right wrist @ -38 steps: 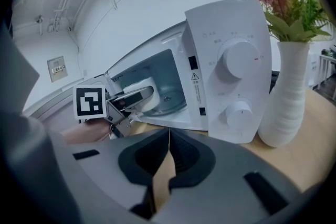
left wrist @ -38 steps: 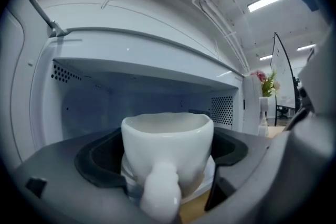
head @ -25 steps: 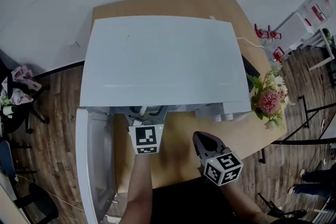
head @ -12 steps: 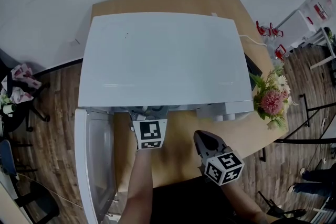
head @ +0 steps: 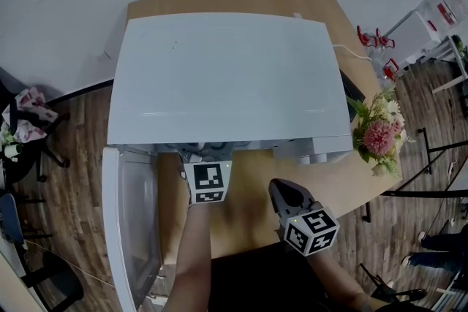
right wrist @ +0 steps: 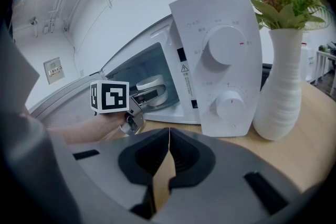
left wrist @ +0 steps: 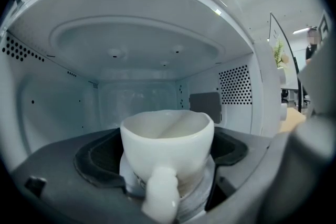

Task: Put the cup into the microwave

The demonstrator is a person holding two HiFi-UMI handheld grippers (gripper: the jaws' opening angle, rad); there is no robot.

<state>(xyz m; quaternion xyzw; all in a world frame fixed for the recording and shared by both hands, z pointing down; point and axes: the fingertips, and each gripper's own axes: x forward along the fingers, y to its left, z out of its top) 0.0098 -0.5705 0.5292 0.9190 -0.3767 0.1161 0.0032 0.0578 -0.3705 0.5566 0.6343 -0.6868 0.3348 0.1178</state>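
Cup (left wrist: 167, 147) – white, its handle turned toward the camera – sits clamped between the jaws of the left hand-held gripper (head: 205, 154), low in the middle of the left gripper view. It is already inside the microwave (head: 227, 77), whose pale cavity walls and ceiling fill the frame around it; whether its base touches the cavity floor cannot be told. From the right gripper view the same cup shows as a small white shape just inside the opening, left of the control panel with its upper dial (right wrist: 223, 44) and lower dial (right wrist: 229, 105).

In the head view the microwave door (head: 131, 215) hangs open at the lower left, and the left forearm reaches up from the bottom edge to the opening. The right hand-held gripper (head: 289, 195) hangs over the wooden desk (head: 256, 201) at lower centre, near the microwave's front – its jaws are pressed together with nothing between them. A white vase (right wrist: 286, 86) of pink flowers (head: 376, 139) stands on the desk just beside the microwave, at the right of the frame
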